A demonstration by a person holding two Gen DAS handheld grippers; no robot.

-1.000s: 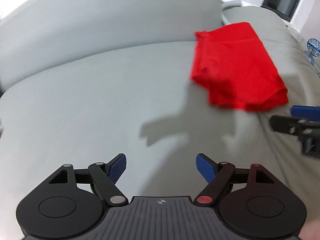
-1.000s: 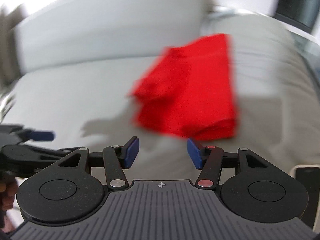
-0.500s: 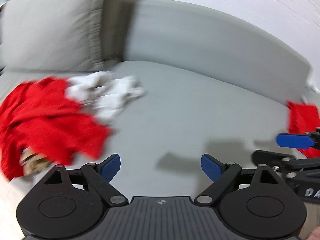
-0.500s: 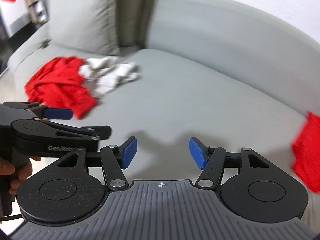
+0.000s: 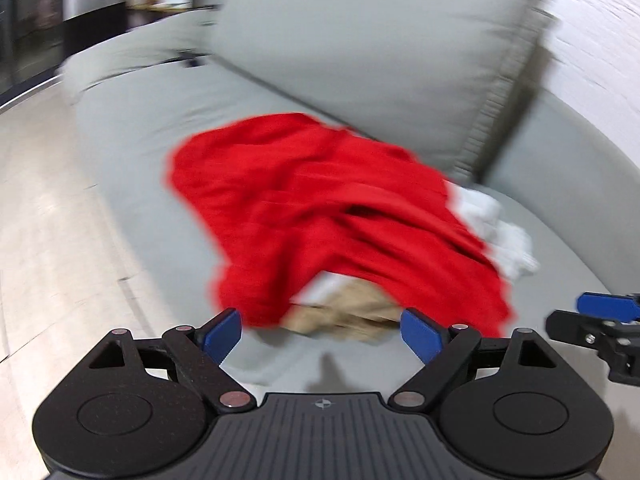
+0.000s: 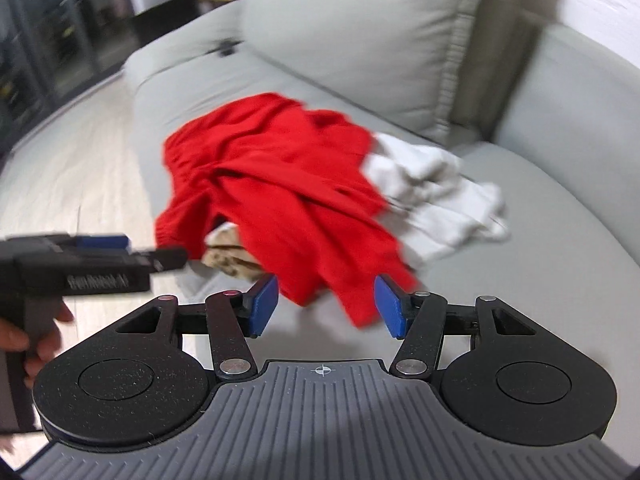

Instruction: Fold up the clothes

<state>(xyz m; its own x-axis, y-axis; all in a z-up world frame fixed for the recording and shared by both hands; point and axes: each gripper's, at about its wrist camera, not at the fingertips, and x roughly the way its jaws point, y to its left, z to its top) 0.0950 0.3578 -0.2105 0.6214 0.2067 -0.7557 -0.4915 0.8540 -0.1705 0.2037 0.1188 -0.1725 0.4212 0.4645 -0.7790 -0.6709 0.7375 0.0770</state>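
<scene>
Sofa (image 5: 132,120), grey-green fabric, fills both views; seat cushion runs back to a large loose back cushion (image 5: 380,52) leaning against the backrest. Pale wood-look floor (image 5: 36,208) to the left of the seat edge. Dark glass-fronted cabinet (image 6: 36,52) and shelving further back, blurred. White textured wall (image 5: 596,40) behind the sofa at right.

No containers in sight; clothes lie loose on the seat. Red garment (image 5: 320,208), crumpled, on top of the heap near the seat's front edge. White garment (image 6: 432,192) bunched just beside it on the backrest side, partly under the red. Tan patterned cloth (image 6: 228,256) pokes out from beneath the red at the front; pattern too blurred to read.

Left gripper (image 5: 320,332) low over the seat front, blue pads wide apart, nothing between them; heap lies just ahead of the tips. In the right wrist view it enters from the left, held by a hand (image 6: 36,344) on its grip.

Right gripper (image 6: 326,306) likewise spread, empty, aimed at the near hem of the red garment; contact cannot be told.
</scene>
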